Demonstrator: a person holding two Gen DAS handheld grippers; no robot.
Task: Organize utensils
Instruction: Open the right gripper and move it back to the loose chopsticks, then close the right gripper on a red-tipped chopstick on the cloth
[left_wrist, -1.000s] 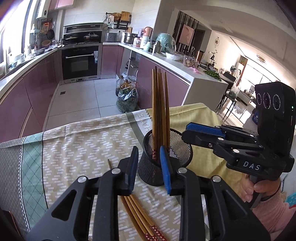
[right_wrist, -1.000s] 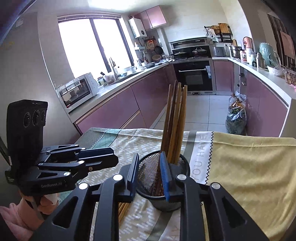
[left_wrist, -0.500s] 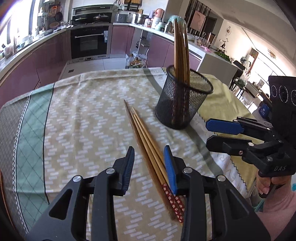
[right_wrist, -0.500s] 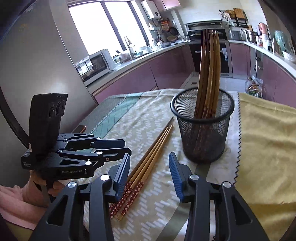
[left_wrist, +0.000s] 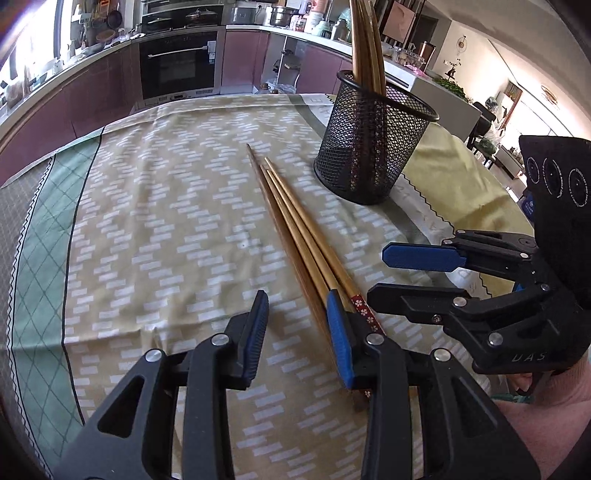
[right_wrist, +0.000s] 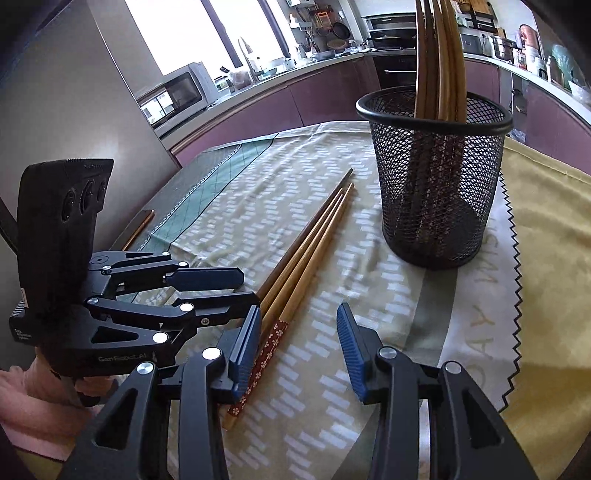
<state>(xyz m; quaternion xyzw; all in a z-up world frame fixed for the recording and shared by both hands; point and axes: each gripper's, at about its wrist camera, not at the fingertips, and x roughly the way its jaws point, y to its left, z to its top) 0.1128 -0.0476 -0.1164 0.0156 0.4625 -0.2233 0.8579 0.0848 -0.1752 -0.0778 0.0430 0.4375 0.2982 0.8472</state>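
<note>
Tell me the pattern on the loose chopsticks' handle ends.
Red with small white flowers, clearest in the right wrist view.

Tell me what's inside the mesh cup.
The mesh cup holds several brown chopsticks standing upright; red patterned ends show faintly through the mesh. Their exact count and the cup's floor are hidden.

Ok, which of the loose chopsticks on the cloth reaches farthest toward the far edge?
The darkest brown wooden chopstick, outermost in the trio on the side away from the black mesh cup; its tip pokes past both lighter ones.
</note>
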